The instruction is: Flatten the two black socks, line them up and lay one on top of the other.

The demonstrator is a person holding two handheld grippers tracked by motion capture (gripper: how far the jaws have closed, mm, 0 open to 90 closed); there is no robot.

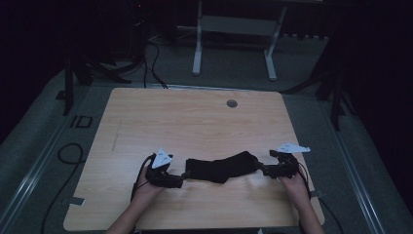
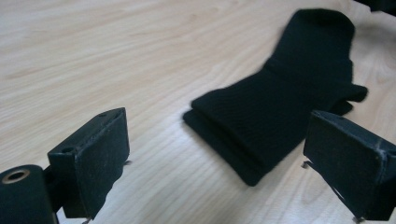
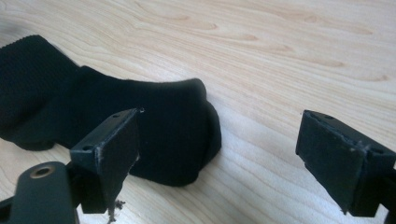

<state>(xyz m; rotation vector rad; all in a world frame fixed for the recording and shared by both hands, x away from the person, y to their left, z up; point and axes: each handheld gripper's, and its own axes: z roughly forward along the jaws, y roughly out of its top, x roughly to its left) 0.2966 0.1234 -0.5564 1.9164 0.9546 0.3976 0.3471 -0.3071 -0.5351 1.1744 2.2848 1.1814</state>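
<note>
A pair of black socks [image 1: 221, 167] lies stacked flat on the wooden table [image 1: 195, 122], near its front edge. My left gripper [image 1: 181, 179] sits just off the socks' left end, jaws open and empty. In the left gripper view the socks [image 2: 275, 116] lie ahead between the wide-set jaws of that gripper [image 2: 217, 163], cuff end nearest. My right gripper [image 1: 263, 168] sits at the socks' right end, open too. In the right gripper view the rounded toe end [image 3: 177, 130] lies ahead, partly behind the left jaw of this gripper [image 3: 217, 158]; nothing is held.
A round grommet hole [image 1: 232, 103] sits near the table's far edge. Beyond the table stand a white desk frame [image 1: 234, 44] and dark stands on grey floor, with cables [image 1: 68, 156] trailing at the left. The room is dim.
</note>
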